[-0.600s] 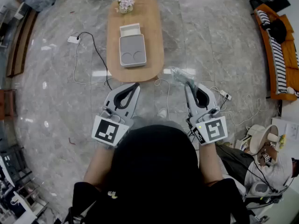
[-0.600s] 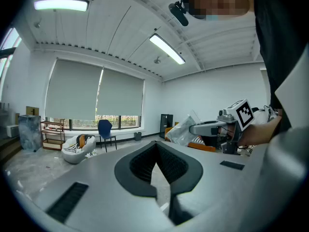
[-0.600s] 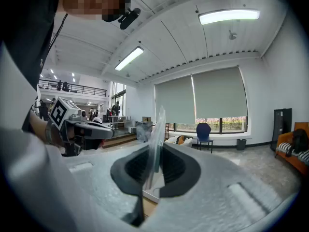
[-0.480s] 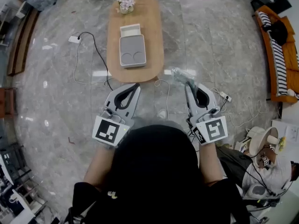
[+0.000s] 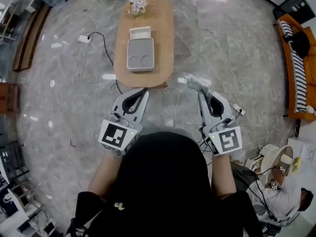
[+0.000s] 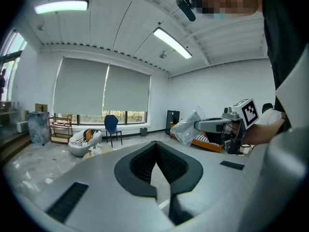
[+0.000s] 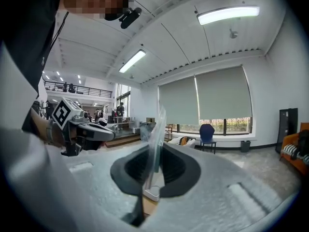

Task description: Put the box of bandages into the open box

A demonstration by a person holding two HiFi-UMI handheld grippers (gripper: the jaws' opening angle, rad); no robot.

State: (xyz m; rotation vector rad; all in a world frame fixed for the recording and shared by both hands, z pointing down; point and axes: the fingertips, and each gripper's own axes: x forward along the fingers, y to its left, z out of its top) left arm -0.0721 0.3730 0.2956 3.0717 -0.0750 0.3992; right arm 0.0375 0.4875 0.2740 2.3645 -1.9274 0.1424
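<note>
The open box [image 5: 140, 55], a grey tray with two round hollows and a white lid part [image 5: 139, 32] behind it, sits on the oval wooden table [image 5: 164, 38] ahead of me. My right gripper [image 5: 200, 89] is shut on a crumpled clear plastic packet [image 5: 189, 80]; I cannot make out its contents. It hangs over the floor near the table's near end. In the right gripper view the packet [image 7: 155, 129] stands edge-on between the closed jaws. My left gripper [image 5: 143, 90] is shut and holds nothing, level with the right one. The left gripper view shows the right gripper [image 6: 212, 125] carrying the packet [image 6: 186, 128].
A small bunch of flowers [image 5: 138, 4] stands at the table's far end. Cables [image 5: 94, 58] and a power strip [image 5: 84, 38] lie on the marble floor left of the table, and more cable [image 5: 173, 90] by its near end. An orange sofa [image 5: 296, 63] is at right.
The head view has shifted a little, so the table sits slightly right and higher. Both grippers keep much the same pose, the right one still shut on the packet.
</note>
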